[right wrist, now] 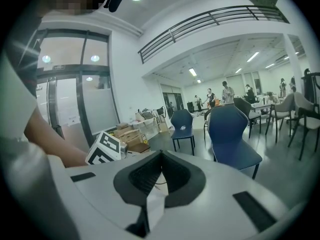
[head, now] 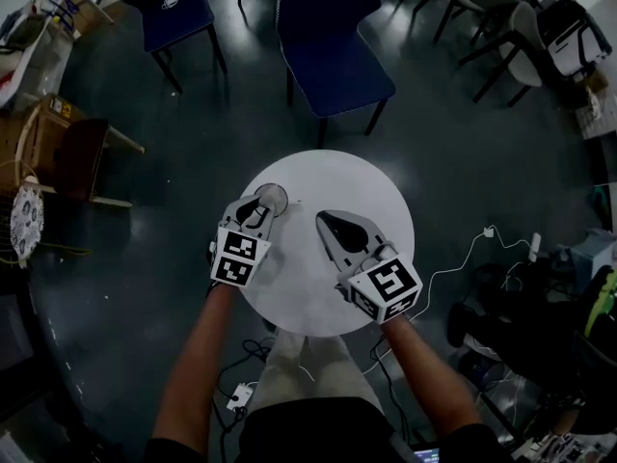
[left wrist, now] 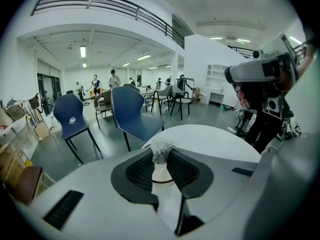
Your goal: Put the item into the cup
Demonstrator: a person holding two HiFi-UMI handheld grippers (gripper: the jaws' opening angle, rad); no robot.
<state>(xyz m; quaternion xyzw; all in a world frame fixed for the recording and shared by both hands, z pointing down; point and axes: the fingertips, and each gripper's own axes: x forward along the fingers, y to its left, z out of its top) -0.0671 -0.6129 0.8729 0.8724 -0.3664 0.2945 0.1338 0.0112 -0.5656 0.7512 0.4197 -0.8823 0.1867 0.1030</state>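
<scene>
On the round white table (head: pixel 308 302) a small pale cup (head: pixel 273 198) stands near the left rim. My left gripper (head: pixel 258 212) hangs right at that cup. In the left gripper view this gripper (left wrist: pixel 161 153) is shut on a crumpled white wad (left wrist: pixel 162 146) pinched at the tips of its jaws. The cup's (left wrist: pixel 161 174) mouth shows directly beneath the wad, between the jaws. My right gripper (head: pixel 330 223) rests over the middle of the table, apart from the cup. Its jaws meet at the tips in the right gripper view (right wrist: pixel 161 154) with nothing between them.
Two blue chairs (head: pixel 333 56) (head: pixel 178 13) stand beyond the table. A brown stool (head: pixel 82 157) and boxes are at the left. A white cable with a plug (head: pixel 487 231) runs over the dark floor at the right, beside bags and clutter.
</scene>
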